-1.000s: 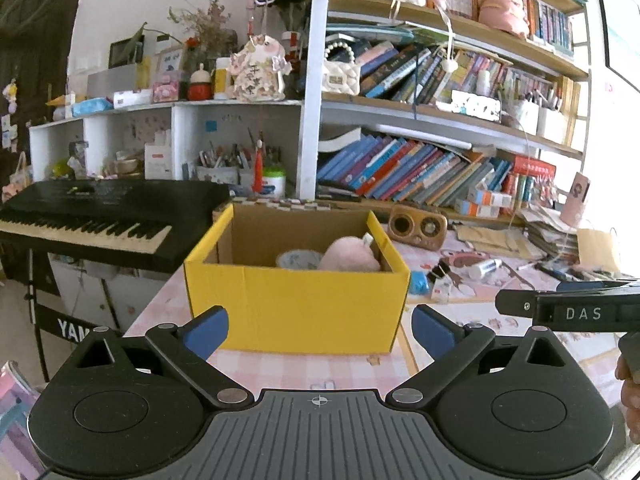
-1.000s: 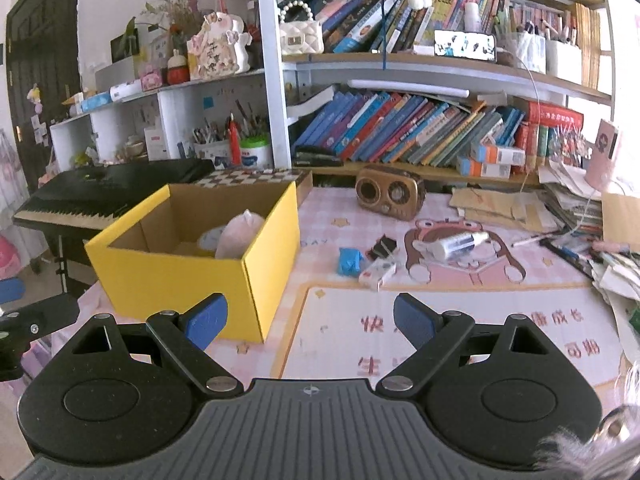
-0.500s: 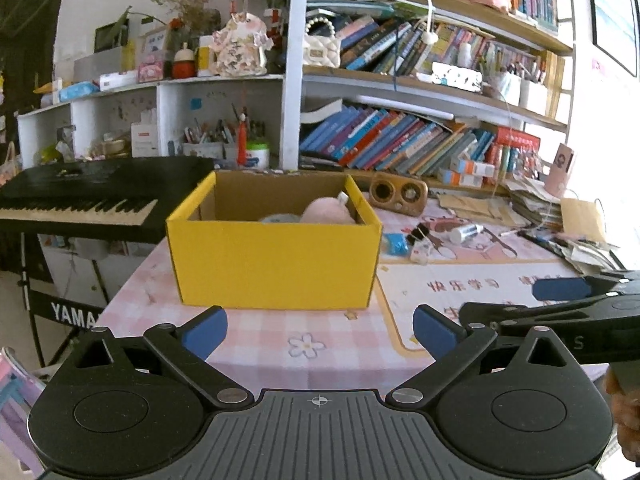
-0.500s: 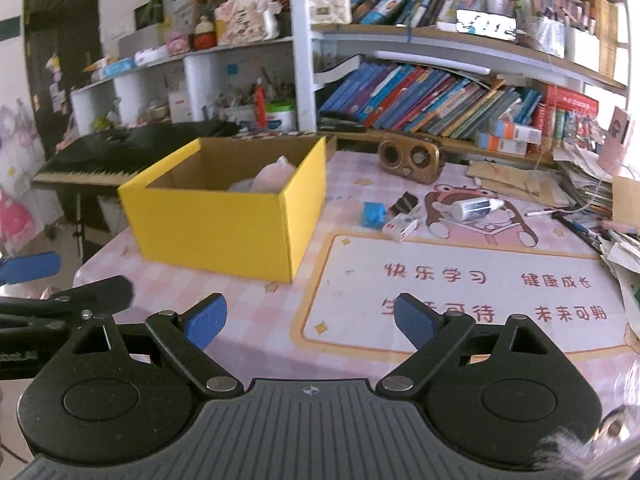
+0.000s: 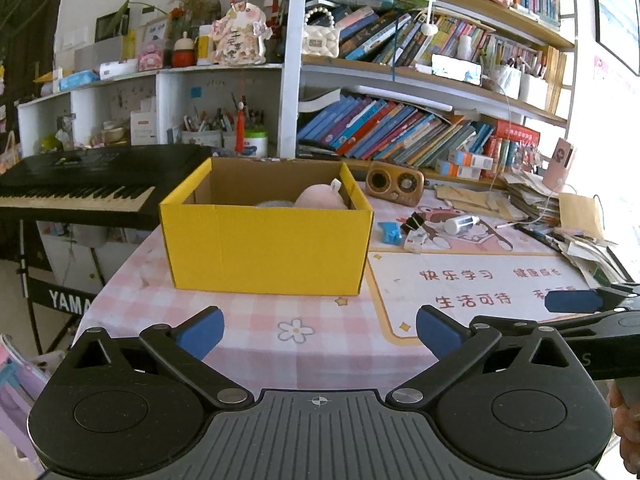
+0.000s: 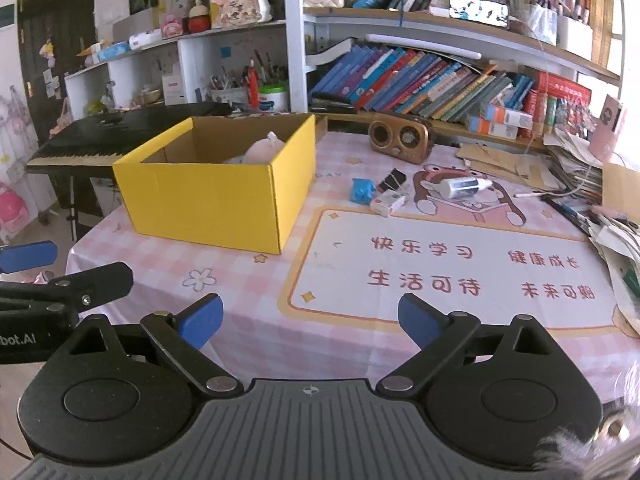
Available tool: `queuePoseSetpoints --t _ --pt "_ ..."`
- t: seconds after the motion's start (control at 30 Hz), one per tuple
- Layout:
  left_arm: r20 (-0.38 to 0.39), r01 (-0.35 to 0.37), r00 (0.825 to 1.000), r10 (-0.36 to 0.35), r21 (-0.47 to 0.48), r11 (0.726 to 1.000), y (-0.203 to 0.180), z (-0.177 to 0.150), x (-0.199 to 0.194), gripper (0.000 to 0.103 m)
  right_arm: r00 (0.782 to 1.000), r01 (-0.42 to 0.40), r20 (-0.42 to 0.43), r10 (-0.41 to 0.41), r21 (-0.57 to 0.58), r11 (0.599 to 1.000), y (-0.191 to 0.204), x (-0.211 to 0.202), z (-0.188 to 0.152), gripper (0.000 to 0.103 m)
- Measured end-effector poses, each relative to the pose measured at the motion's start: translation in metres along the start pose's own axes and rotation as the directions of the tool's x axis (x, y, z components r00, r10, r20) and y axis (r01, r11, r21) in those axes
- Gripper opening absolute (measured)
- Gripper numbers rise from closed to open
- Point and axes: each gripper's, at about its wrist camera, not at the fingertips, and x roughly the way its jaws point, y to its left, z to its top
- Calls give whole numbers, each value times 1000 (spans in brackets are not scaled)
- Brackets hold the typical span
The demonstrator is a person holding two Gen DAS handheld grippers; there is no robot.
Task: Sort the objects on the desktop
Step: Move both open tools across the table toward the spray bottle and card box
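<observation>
A yellow cardboard box point(image 5: 266, 248) stands on the pink checked tablecloth, also in the right wrist view point(image 6: 216, 200). A pink plush point(image 5: 320, 198) lies inside it. On the desk mat beyond lie a blue object point(image 6: 362, 190), a black binder clip point(image 6: 392, 180), a small white box point(image 6: 387, 203) and a white bottle point(image 6: 464, 186). My left gripper point(image 5: 318, 330) is open and empty, back from the box. My right gripper point(image 6: 310, 320) is open and empty over the table's near edge.
A brown retro speaker point(image 6: 400, 140) stands behind the small objects. Stacked papers point(image 6: 580, 168) crowd the right side. A black keyboard point(image 5: 76, 192) stands left of the table. Bookshelves point(image 5: 400, 136) run along the back.
Both grippers have pulled back from the box and the table, so the box looks smaller and more tablecloth shows. Both stay open and empty.
</observation>
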Motion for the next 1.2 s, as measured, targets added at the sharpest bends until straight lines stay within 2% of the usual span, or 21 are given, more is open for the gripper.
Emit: queuePoseSetpoints --t 0.6,1.03,1.2 --pt "-42 102 994 -98 93 990 -49 12 34 103 994 108 -6 -108 89 990 -50 -3 -2 96" --pt "-47 214 977 -209 157 964 -91 23 62 103 989 147 -9 -147 129 981 -95 6 4 96" --pt "-37 221 975 -218 158 962 -104 27 72 103 989 150 -15 -150 140 979 -114 13 7 96"
